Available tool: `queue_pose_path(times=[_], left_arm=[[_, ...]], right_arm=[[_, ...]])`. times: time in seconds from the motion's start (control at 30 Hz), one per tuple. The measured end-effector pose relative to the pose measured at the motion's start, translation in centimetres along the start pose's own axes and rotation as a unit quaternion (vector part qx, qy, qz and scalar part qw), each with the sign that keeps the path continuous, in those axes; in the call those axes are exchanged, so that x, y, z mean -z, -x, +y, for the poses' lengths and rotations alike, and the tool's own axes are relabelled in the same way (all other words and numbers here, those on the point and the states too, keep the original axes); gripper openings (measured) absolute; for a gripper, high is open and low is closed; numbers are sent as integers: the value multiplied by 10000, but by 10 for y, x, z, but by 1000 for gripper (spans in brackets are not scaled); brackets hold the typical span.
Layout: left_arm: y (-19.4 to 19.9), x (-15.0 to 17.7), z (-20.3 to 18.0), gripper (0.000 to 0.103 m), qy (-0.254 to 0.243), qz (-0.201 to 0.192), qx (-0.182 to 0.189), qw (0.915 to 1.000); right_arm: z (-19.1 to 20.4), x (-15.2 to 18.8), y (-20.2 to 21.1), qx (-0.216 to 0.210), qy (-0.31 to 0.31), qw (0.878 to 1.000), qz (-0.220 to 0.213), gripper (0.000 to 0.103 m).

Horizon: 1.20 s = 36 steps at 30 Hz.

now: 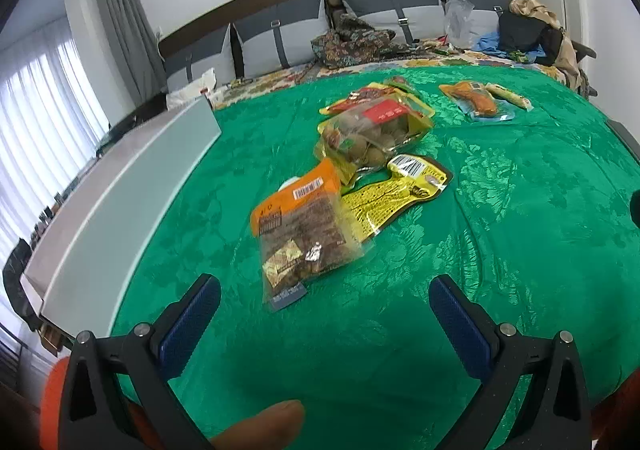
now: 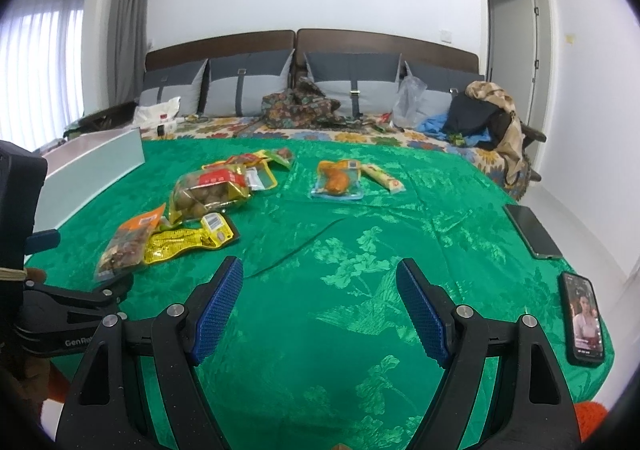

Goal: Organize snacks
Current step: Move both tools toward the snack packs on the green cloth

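Several snack packets lie on a green bedspread (image 1: 520, 209). An orange-topped clear bag of brown pieces (image 1: 304, 234) (image 2: 128, 240) lies nearest my left gripper (image 1: 324, 290), which is open just short of it. Beside it lies a flat yellow packet (image 1: 396, 195) (image 2: 188, 240), then a clear bag of round brown snacks (image 1: 372, 137) (image 2: 208, 191) over red and yellow packets. Further right are an orange snack in a blue-edged pouch (image 1: 478, 99) (image 2: 338, 179) and a pale stick packet (image 2: 382, 177). My right gripper (image 2: 320, 282) is open over bare green cloth.
A long white box (image 1: 120, 205) (image 2: 92, 169) stands along the bed's left edge. Two phones (image 2: 582, 318) (image 2: 532, 232) lie at the right edge. Pillows, clothes and bags crowd the headboard end. A fingertip (image 1: 264, 426) shows at the bottom of the left wrist view.
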<state>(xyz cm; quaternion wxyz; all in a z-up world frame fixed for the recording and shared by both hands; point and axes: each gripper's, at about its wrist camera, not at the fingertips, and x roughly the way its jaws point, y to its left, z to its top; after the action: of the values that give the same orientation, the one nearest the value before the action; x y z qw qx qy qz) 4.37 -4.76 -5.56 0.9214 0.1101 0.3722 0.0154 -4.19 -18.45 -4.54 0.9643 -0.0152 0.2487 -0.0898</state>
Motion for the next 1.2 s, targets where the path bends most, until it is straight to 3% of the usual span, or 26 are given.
queue_pose_path(times=[0.23,0.5,0.7,0.93,1.2], left_arm=[[-16,11,18,103,249,245,76,9994],[-42,24,41,103,246,466,321,9981],[-60,31,62,103,582,720,634,9937],[-68,43,80,103,692,844,943,9895],[-69,41,84,103,647,854,929,9899]], right_arm=[[-3,6,-12,93,-45,9996,268,82],[-20,34,-52,229,-554,9892,1339,82],[-15,54,-66,413,-395,9813,1836,82],[-12,58,-66,403,-609,9842,1614,84],[-9,56,-68,500,-678,9844,1542,84]])
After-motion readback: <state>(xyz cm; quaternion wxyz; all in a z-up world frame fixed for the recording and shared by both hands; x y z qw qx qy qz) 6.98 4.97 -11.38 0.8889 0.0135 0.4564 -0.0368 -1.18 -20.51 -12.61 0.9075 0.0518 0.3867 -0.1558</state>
